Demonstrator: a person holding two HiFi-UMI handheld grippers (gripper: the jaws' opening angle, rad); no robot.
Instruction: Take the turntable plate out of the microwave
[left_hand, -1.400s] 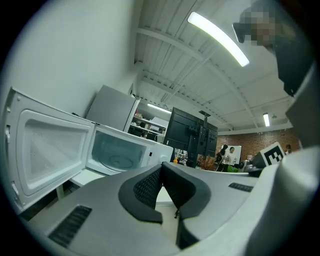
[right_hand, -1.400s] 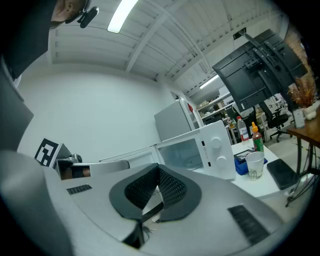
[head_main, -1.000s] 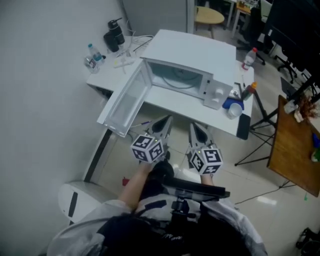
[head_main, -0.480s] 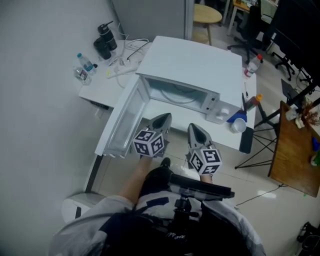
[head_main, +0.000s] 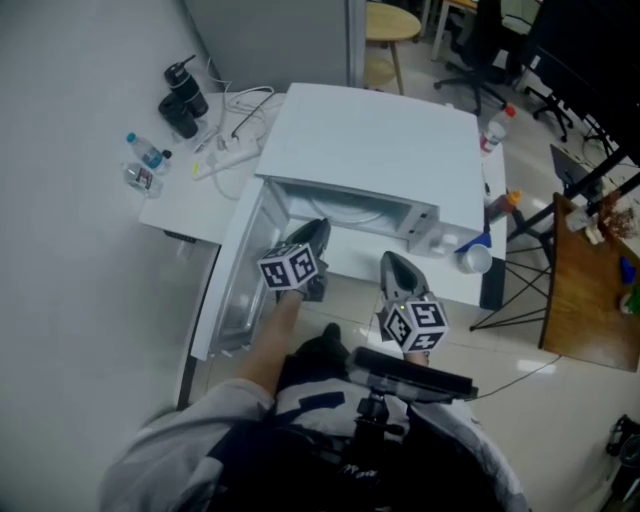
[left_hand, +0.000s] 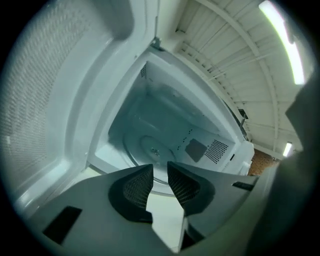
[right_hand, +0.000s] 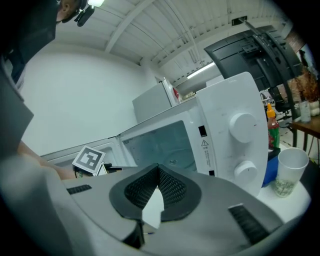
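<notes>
Left gripper (left_hand: 160, 169), which I have advanced to the microwave (head_main: 372, 140) mouth, has just been opening its empty jaws toward the turntable plate (left_hand: 150, 149) at 12 o'clock, so grasping comes next.

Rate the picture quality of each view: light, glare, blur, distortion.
Head view: even, dim light, slightly soft all over, the microwave clear enough. Left gripper view: strong fisheye bends the door, a ceiling lamp glares, the plate sits in bluish shade. Right gripper view: same fisheye, dark corners, the knobs sharp.
</notes>
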